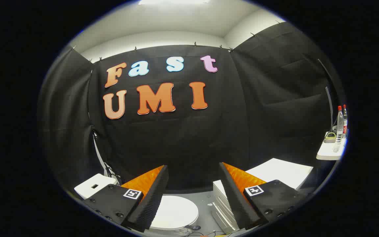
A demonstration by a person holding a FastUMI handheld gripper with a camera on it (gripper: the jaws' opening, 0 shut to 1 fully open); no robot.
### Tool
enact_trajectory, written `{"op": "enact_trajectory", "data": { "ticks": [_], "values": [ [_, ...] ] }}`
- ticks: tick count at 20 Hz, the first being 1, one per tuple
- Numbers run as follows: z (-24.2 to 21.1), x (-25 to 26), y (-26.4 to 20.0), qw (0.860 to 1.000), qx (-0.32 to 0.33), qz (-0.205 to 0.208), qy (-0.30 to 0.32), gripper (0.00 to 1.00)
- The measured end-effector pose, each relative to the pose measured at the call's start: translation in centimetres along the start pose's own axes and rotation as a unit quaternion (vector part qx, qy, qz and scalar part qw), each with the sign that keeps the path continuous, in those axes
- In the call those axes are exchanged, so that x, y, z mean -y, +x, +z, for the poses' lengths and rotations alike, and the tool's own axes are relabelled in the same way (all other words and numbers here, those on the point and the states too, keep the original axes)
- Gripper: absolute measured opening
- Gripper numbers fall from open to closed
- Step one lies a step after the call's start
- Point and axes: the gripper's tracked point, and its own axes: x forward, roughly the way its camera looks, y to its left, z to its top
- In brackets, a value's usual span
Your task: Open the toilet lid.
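- The toilet lid [175, 212] was white, smooth and rounded, and it lay flat and closed.
- It sat low down, below the tongs [193, 171], showing in the gap between the two fingers and nearer the left one.
- The left finger covered one side of the lid, so its whole shape could not be seen.
- The tongs were spread wide apart and held nothing. They were up in the air, not touching the lid.
- A white box [94, 186] with a small slot stood past the left finger. It was partly hidden, so what it was could not be told.
- White drawers [220, 200] stood just by the right finger, half covered by it.
- A flat white top [280, 172] lay beyond the right finger.
- Far off to the right, a small surface [328, 152] carried clear bottles [339, 128] with red caps.
- Some thin wires [197, 233] lay on the grey floor [206, 200] near the lid, too small to make out well.
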Motion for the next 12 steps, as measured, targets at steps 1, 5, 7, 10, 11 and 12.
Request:
{"op": "enact_trajectory", "data": {
  "ticks": [1, 5, 7, 10, 11, 12],
  "values": [
    [0.09, -0.03, 0.05, 1.000, 0.000, 0.001, 0.000, 0.98],
    [-0.08, -0.13, -0.08, 1.000, -0.003, 0.001, 0.001, 0.98],
    [-0.12, -0.20, 0.11, 1.000, -0.004, 0.001, 0.002, 0.98],
    [-0.25, -0.23, 0.11, 1.000, -0.006, 0.001, 0.003, 0.98],
    [-0.28, -0.33, 0.24, 1.000, -0.007, 0.001, 0.003, 0.98],
    [-0.36, -0.32, 0.34, 1.000, -0.008, 0.001, 0.002, 0.98]
  ]
}}
